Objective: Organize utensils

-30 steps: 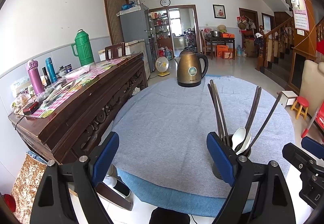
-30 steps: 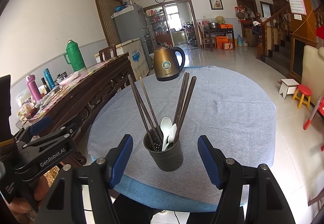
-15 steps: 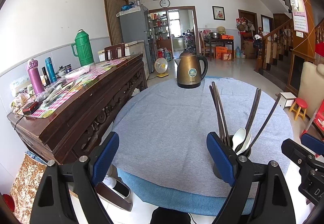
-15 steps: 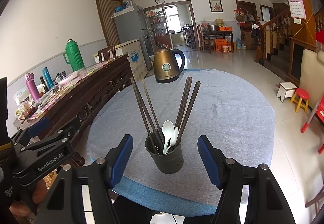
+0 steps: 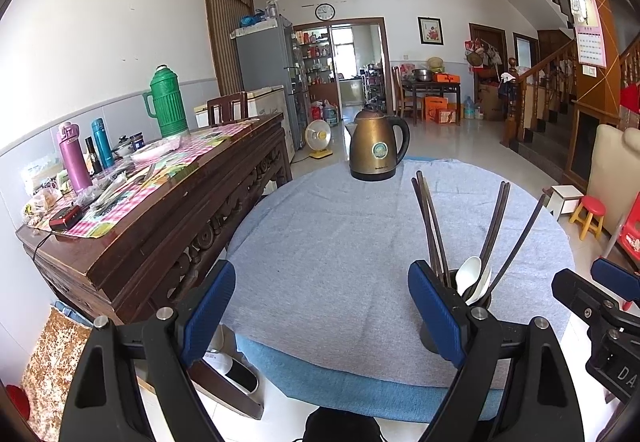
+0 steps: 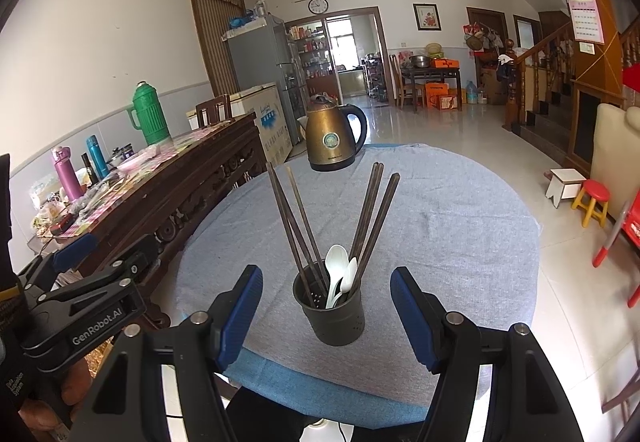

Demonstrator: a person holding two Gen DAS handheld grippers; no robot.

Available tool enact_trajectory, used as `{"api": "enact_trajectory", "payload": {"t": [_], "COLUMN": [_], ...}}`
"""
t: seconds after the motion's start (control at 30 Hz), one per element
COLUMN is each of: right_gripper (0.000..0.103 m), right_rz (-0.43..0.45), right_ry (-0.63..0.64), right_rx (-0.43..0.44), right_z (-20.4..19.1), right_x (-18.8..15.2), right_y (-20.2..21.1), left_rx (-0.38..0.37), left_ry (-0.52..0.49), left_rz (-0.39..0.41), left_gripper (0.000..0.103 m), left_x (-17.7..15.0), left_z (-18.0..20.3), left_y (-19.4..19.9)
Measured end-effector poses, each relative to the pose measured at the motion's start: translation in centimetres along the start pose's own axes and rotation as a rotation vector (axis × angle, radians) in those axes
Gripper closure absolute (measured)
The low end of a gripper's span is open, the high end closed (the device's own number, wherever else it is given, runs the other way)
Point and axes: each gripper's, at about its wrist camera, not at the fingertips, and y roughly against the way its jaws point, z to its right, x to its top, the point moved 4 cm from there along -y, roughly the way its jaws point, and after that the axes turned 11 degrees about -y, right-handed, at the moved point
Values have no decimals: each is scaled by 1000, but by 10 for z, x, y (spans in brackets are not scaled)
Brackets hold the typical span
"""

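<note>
Utensil holder (image 6: 331,308): dark, perforated cup standing upright on the grey cloth (image 6: 440,226), near the table's front edge; landmark for all below.
Chopsticks (image 6: 296,218): several dark sticks standing in the holder, fanned out in two groups, one leaning left and one leaning right.
Spoons (image 6: 335,274): two white ones inside the holder, bowls up, between the two chopstick groups.
Right gripper (image 6: 326,312): jaws spread apart, blue pads (image 6: 240,306) on either side of the holder and clear of it (a gap visible on both sides), nothing grasped.
Left gripper (image 5: 320,310): jaws released and wide, over bare cloth to the left of the holder; right pad (image 5: 434,308) in front of the holder in the left wrist view, covering part of its rim, contact not discernible.
Kettle (image 6: 332,134): bronze with black handle, upright on the cloth, well beyond the holder toward the table's far edge.
Sideboard (image 6: 168,194): dark carved wood, left of the holder and off the table, cluttered on top.
Green thermos (image 6: 146,114): upright on the sideboard, far left of the holder.
Red stool (image 6: 594,202): on the floor, well right of the holder.
</note>
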Motion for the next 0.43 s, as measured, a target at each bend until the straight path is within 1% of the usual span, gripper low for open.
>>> {"api": "enact_trajectory", "payload": {"t": [0.13, 0.3, 0.4, 0.43], "right_gripper": [33, 33, 33, 33], "right_rz": [3, -11, -15, -12], "right_ry": [4, 5, 1, -12], "right_rx": [-1, 4, 6, -2], "right_z": [-3, -5, -2, 4], "right_x": [0, -1, 2, 4], "right_y": [1, -2, -9, -12], "left_rx": [-1, -5, -25, -34], "left_ry": [-2, -2, 0, 10], "left_rz": [7, 12, 10, -13], "left_gripper": [14, 15, 15, 15], "left_x": [-1, -2, -3, -4], "left_z": [0, -3, -3, -4], "left_y": [5, 0, -12, -22]}}
